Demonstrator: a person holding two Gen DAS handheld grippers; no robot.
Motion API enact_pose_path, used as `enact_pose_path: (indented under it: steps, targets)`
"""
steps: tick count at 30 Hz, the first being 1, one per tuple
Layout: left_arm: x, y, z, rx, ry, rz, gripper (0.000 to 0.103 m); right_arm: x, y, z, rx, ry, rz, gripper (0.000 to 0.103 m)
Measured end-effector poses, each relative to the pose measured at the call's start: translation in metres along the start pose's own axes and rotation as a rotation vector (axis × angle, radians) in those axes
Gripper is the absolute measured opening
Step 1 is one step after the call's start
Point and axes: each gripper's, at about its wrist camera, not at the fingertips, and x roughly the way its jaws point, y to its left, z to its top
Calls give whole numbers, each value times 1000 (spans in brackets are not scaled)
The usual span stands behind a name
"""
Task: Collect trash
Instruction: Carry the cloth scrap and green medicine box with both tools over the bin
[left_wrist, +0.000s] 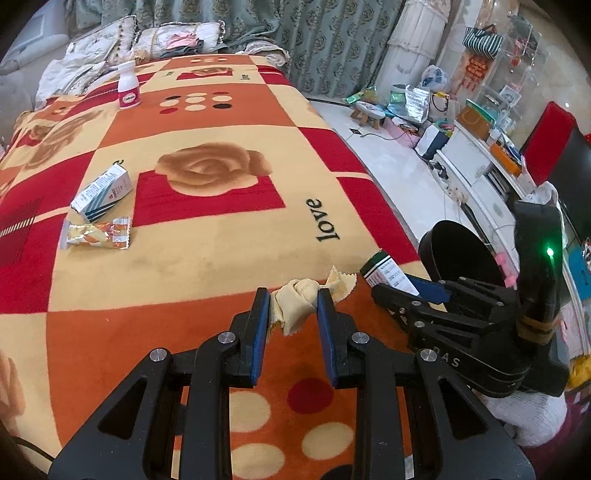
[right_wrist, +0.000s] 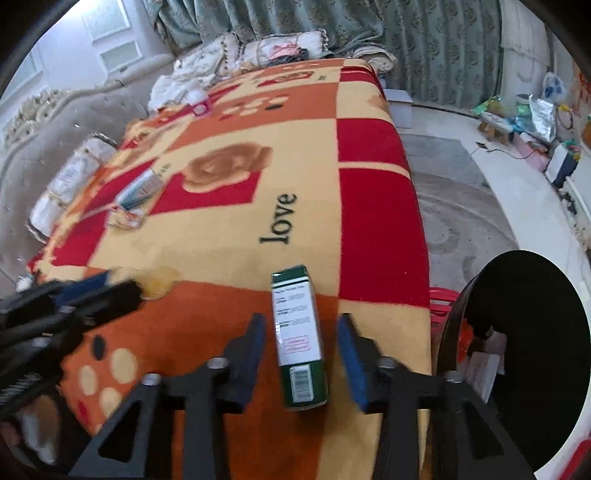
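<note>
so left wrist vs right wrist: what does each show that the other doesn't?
Left wrist only: the left gripper straddling a crumpled cream wrapper, pads touching or nearly so, and the orange snack packet seen sharply.

Right wrist only: the whole green box lying between the open fingers of the right gripper, touching neither, and paper scraps inside the black bin.

Both: the blanket, its "love" text, the white-and-blue carton, the white bottle (blurred in the right), the bin and curtains.
</note>
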Motion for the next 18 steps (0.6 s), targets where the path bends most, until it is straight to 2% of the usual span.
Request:
enact_pose_path:
  steps: [5,18]
  targets:
    - [5,-13,2,13,6,-24,23,-16,-2,-4,-33,-27,-21,20]
    - [13,-69,12,91,21,-93,23,-62,-51,-12,43,-97,-85,20]
